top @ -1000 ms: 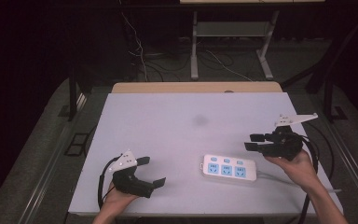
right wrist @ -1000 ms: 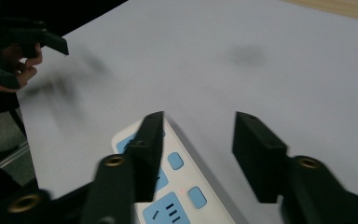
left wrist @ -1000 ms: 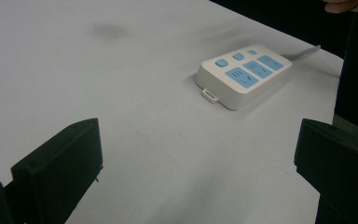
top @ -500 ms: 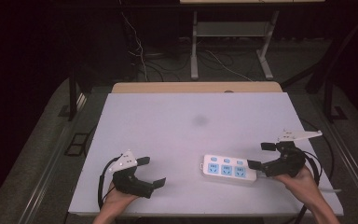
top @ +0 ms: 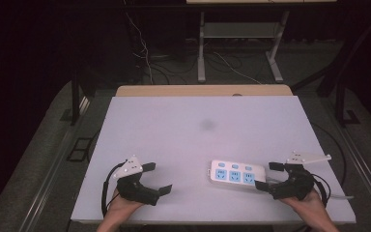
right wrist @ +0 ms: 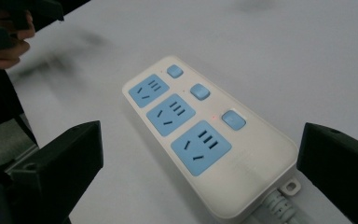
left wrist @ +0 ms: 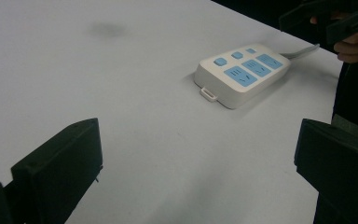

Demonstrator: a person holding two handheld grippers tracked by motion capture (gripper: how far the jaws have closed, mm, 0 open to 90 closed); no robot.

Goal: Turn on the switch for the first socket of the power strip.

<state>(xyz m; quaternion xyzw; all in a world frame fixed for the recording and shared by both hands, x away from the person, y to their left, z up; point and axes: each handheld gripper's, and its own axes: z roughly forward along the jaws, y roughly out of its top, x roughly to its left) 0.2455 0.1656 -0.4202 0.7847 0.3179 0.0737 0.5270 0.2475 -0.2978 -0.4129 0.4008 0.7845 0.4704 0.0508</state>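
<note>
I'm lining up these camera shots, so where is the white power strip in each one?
High view: power strip lower right on the table, beside the right gripper.
Left gripper view: upper right.
Right gripper view: centre, between the jaws.
Shared landmark: its three blue sockets.

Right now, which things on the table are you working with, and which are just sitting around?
Part of the job:
- power strip, white with blue sockets and switches
- right gripper, open, at the strip's cable end
- left gripper, open, resting apart from the strip

Just around:
- table, with a dark smudge
- cables on the floor
- metal stand behind the table
</note>
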